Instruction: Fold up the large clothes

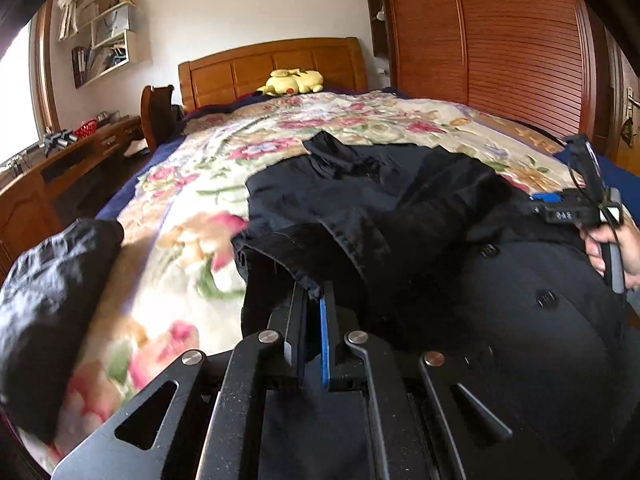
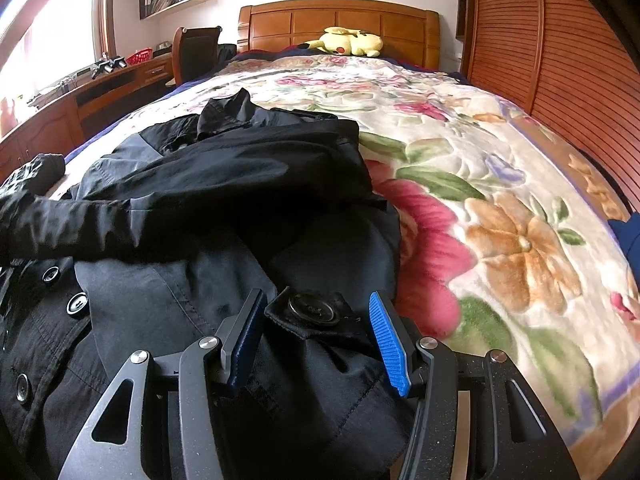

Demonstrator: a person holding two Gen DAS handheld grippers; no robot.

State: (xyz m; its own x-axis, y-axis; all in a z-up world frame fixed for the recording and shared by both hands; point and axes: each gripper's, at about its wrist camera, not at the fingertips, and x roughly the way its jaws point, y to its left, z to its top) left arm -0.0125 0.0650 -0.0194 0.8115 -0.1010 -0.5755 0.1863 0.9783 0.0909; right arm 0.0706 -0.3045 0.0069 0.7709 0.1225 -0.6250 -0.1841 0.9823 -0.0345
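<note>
Floral bedspread covers the bed before me, with a wooden headboard at the far end and a yellow plush toy lying against it. Louvred wardrobe doors stand along the right side, and a wooden counter with a red basket runs under the window on the left.

My black coat lies spread on the bedspread, large buttons showing along its front, one sleeve stretched across it toward the left. A second dark garment sits bunched on the bedspread, left of the coat and apart from it.

My left tongs are clenched on a hem edge of the coat, the fabric pinched between the black finger and the blue pad and raised off the bed.

My right tongs rest low on the coat near its right edge, jaws released and standing apart, with a buttoned tab lying between the fingers; the pads are not pressing on it. From the left wrist view, my right hand grips the handle at the coat's far right side.
</note>
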